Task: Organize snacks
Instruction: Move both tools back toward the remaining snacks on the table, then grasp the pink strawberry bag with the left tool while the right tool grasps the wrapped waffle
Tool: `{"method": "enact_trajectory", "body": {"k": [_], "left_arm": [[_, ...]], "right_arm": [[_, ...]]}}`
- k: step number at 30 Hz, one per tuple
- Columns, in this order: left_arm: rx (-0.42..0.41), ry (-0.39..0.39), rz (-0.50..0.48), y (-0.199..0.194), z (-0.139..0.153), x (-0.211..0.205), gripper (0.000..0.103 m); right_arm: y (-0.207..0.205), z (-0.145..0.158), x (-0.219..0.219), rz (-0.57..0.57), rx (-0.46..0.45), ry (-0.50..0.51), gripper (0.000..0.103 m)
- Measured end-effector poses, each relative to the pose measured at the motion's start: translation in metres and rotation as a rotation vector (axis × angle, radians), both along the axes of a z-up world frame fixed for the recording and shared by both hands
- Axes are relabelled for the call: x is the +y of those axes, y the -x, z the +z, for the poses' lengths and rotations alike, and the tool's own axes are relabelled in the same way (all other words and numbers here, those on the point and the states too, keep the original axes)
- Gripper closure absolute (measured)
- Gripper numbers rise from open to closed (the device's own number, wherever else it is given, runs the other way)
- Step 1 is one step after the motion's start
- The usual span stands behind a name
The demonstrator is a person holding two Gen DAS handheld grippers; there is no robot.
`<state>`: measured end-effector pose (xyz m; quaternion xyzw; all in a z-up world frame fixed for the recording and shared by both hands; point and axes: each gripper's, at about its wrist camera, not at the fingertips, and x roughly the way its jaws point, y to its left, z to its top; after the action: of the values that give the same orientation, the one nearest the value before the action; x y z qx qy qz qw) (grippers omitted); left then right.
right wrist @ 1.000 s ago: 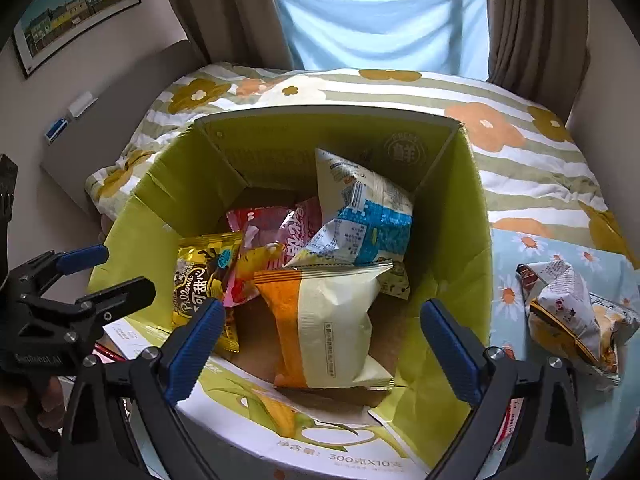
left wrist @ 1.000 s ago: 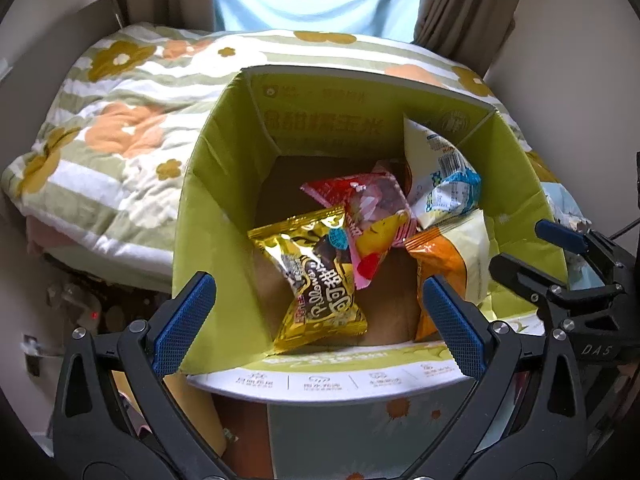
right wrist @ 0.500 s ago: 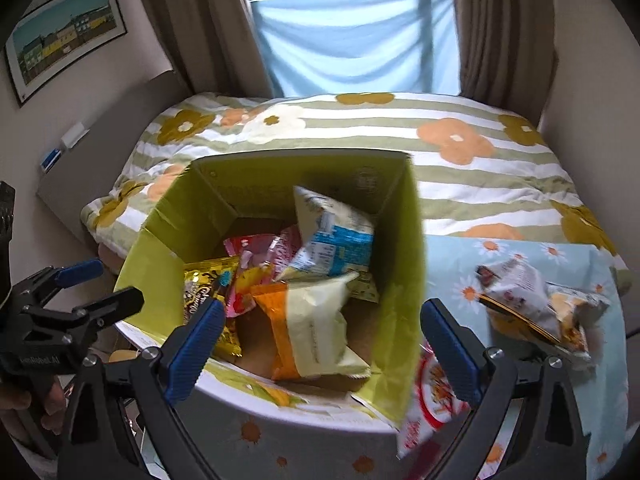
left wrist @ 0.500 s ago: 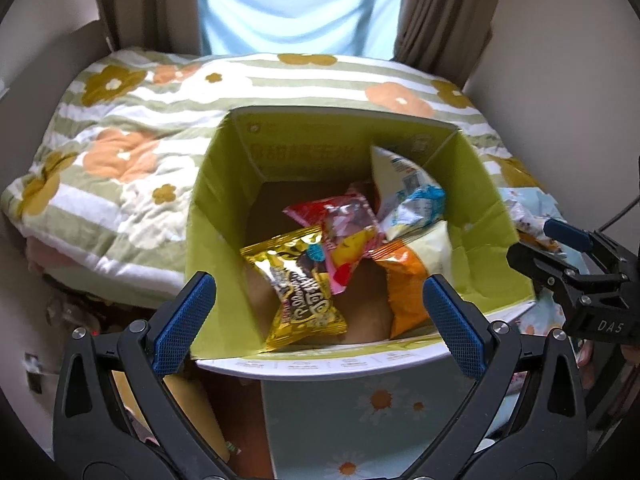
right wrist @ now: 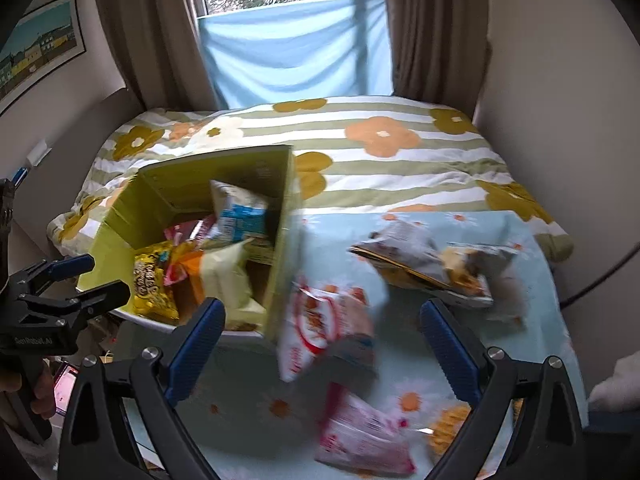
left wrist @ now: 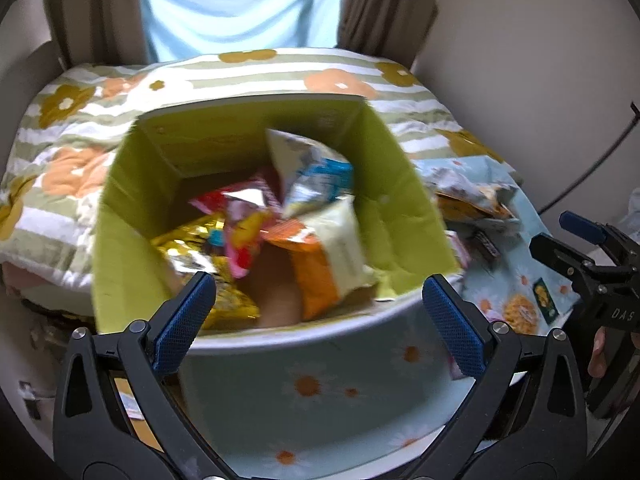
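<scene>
Left wrist view: left gripper spread wide, fingers holding nothing, hanging over near edge of green box stuffed with snack bags. Right wrist view: right gripper also wide open and empty, above surface right of box. Red-white bag leaning just beside box wall, pink bag nearer, grey bags farther right. All pretty blurry.

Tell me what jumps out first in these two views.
The open yellow-green box at the table's left grabs the eye, crammed with bright snack bags like the gold bag. To its right, loose packets such as the red-and-white bag lie scattered on the daisy tablecloth, with both grippers open and empty.
</scene>
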<state>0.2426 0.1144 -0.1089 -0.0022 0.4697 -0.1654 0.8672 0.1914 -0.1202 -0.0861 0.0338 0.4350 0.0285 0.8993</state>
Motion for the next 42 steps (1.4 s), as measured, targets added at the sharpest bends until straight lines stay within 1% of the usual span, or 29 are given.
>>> {"method": "enact_trajectory", "body": {"k": [5, 11, 13, 17, 22, 29, 33, 37, 42], "left_arm": [[-0.001, -0.008, 0.004, 0.026, -0.001, -0.048, 0.0], [0.06, 0.023, 0.035, 0.056, -0.013, -0.105, 0.0], [0.076, 0.017, 0.05, 0.069, -0.021, -0.129, 0.0], [0.106, 0.018, 0.078, 0.087, -0.036, -0.164, 0.0], [0.16, 0.017, 0.112, 0.1, -0.059, -0.196, 0.0], [0.226, -0.005, 0.118, 0.097, -0.097, -0.222, 0.0], [0.251, -0.022, 0.099, 0.091, -0.121, -0.232, 0.0], [0.266, -0.036, 0.083, 0.085, -0.14, -0.236, 0.0], [0.284, -0.046, 0.098, 0.078, -0.16, -0.233, 0.0]], "right_arm": [[0.024, 0.002, -0.037, 0.009, -0.016, 0.005, 0.005], [0.048, -0.005, -0.09, 0.047, 0.007, -0.017, 0.005], [0.055, -0.009, -0.107, 0.063, 0.015, -0.016, 0.005], [0.067, -0.02, -0.135, 0.101, 0.029, -0.004, 0.005], [0.078, -0.038, -0.163, 0.15, 0.055, 0.005, 0.005], [0.086, -0.076, -0.182, 0.175, 0.093, -0.031, 0.005], [0.09, -0.101, -0.184, 0.191, 0.098, -0.032, 0.005], [0.095, -0.123, -0.18, 0.218, 0.104, -0.021, 0.005], [0.097, -0.141, -0.174, 0.241, 0.109, -0.031, 0.005]]}}
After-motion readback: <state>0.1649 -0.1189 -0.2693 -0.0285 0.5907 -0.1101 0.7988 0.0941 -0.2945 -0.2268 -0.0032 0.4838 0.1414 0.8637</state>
